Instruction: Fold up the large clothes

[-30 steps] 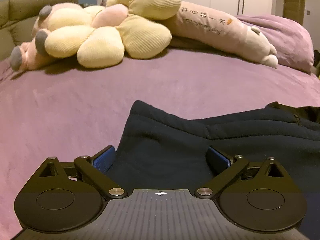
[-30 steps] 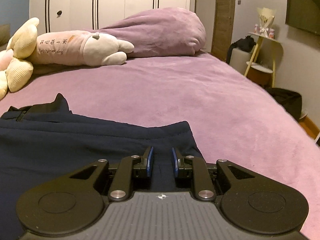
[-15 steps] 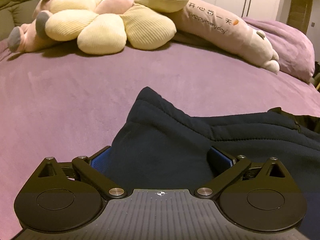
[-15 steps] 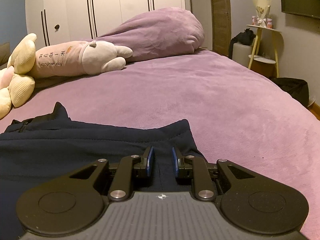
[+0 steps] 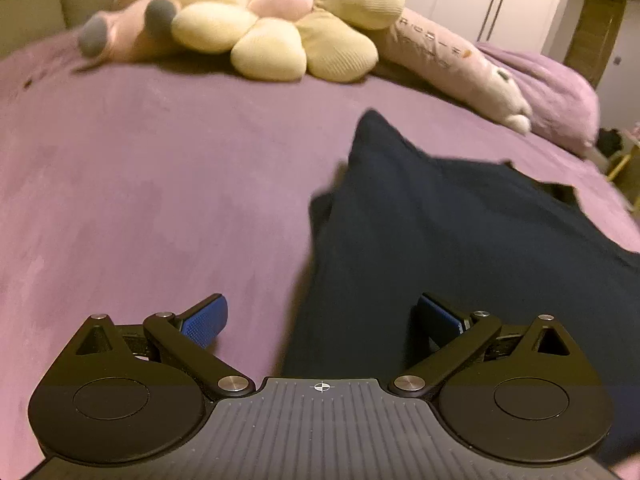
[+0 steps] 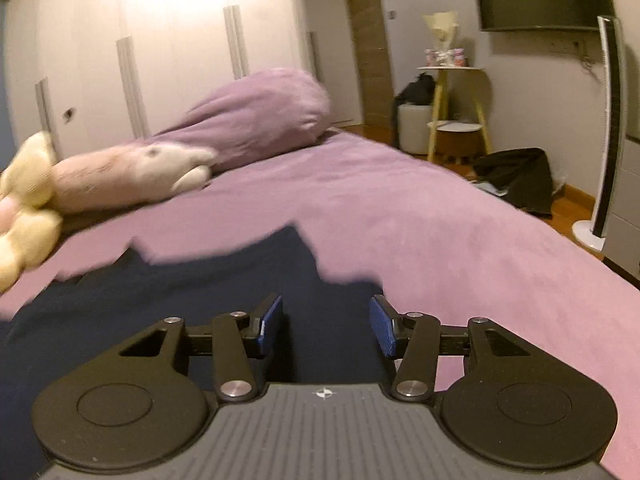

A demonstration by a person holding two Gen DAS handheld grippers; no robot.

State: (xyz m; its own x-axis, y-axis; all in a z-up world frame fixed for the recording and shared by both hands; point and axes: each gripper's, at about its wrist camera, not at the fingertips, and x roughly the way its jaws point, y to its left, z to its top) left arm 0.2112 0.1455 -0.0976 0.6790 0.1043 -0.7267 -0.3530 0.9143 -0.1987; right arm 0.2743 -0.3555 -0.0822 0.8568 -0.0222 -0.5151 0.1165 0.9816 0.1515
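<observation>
Left wrist view: the left tongs [image 5: 322, 322] stand wide apart, with nothing clamped between the blue pads [image 5: 204, 322]. The dark navy garment [image 5: 432, 240] lies on the purple bed [image 5: 140, 200]. One edge of the garment runs up between the two fingers, and a pointed corner of the garment rises toward the plush toys. The left pad is over bare bedspread; the right pad is over the cloth. Beyond the garment lie a yellow flower cushion [image 5: 296, 28] and a long pink plush pillow [image 5: 448, 60].

Right wrist view: the right tongs [image 6: 326, 326] are also apart and hold nothing. The navy cloth fills the gap between the pads and spreads to the left. The near right corner of the garment sits just ahead of the right pad [image 6: 382, 326]. A rolled purple duvet [image 6: 260, 116] lies at the far end of the bed.

Step in hand, as judged: a release between folds. Both tongs are free above the garment, and the garment appears partly gathered, not yet compact. Motion blur makes the exact layering impossible to tell.

Next move, as judged:
- Select a fresh edge or corner on each side.
- Lower the pads around a single layered hem.
- Close firmly before lifting, since thick fabric may slip from a shallow bite.
</observation>
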